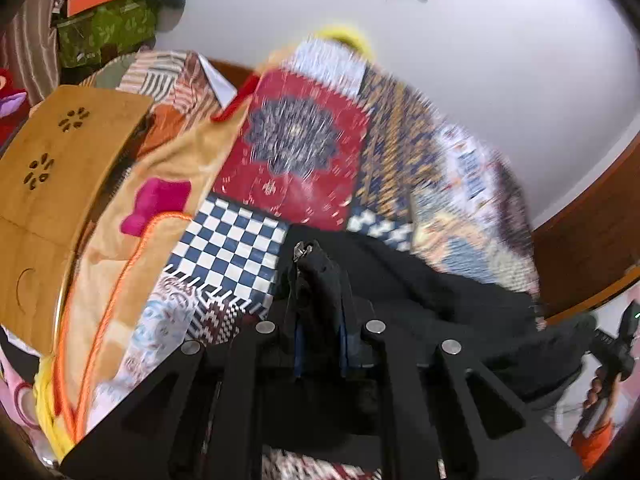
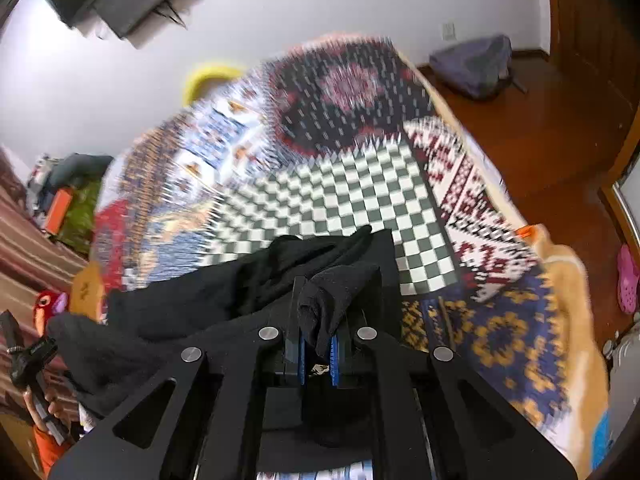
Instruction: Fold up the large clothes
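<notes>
A large black garment [image 1: 460, 300] hangs between my two grippers above a bed covered by a patchwork blanket [image 1: 304, 160]. My left gripper [image 1: 318, 280] is shut on a bunched corner of the garment with a metal zipper pull [image 1: 299, 249] at its tip. My right gripper [image 2: 318, 312] is shut on another bunched black corner of the garment [image 2: 224, 296], which drapes away to the left. The other gripper's handle, held by a hand, shows at the right edge of the left wrist view [image 1: 612, 356] and at the left edge of the right wrist view [image 2: 28, 360].
A wooden lap table [image 1: 52, 184] lies on the bed's left side beside an orange-trimmed blanket [image 1: 132, 248]. Cluttered boxes [image 1: 100, 20] stand beyond it. A purple backpack [image 2: 476, 66] sits on the wooden floor by the wall. A pink shoe [image 2: 626, 280] lies on the floor.
</notes>
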A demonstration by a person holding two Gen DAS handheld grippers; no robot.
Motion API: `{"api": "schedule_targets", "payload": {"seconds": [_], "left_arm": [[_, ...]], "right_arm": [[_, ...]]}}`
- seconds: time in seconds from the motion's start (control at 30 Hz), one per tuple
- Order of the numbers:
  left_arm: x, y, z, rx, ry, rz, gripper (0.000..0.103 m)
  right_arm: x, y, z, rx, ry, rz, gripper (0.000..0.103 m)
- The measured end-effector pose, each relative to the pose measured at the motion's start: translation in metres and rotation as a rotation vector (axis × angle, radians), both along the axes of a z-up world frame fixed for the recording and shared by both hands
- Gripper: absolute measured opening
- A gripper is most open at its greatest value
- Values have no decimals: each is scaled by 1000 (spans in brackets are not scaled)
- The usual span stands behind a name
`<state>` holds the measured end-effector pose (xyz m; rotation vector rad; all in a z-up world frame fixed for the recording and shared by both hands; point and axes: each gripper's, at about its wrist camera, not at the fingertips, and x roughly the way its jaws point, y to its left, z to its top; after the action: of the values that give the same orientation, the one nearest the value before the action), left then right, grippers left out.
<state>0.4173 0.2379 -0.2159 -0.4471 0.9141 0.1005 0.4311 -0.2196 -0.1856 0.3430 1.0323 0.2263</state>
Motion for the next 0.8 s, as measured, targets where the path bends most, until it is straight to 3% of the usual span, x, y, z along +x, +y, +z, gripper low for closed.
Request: {"api": "schedule_targets", "payload": {"seconds": [0.13,0.23,0.37,0.5,0.53,0.67,0.73,0.8], "left_arm": [[29,-9,-43,55,77,-18,14],[35,-15,-62,71,101,-46,14],[34,-21,-58,142,109,-73,16],[25,-28,-35,242,122,-100,18],[21,-29,-26,270,116,-100,22],[-4,-33,18,353,23,-65,66],[-16,-35,38,347,-23,-56,71],[-25,-39,53,336,-48,-60,71]], "right_arm": [[15,3,-29,2,43,3,7],[16,4,-32,1,46,7,7],[11,9,-16,-83,38,43,10],[3,5,10,-121,53,42,13],[0,3,17,-112,49,34,14],[-22,2,46,-130,7,24,20],[-31,6,58,-162,-17,21,23],[-41,7,71,-212,-68,-8,35]]}}
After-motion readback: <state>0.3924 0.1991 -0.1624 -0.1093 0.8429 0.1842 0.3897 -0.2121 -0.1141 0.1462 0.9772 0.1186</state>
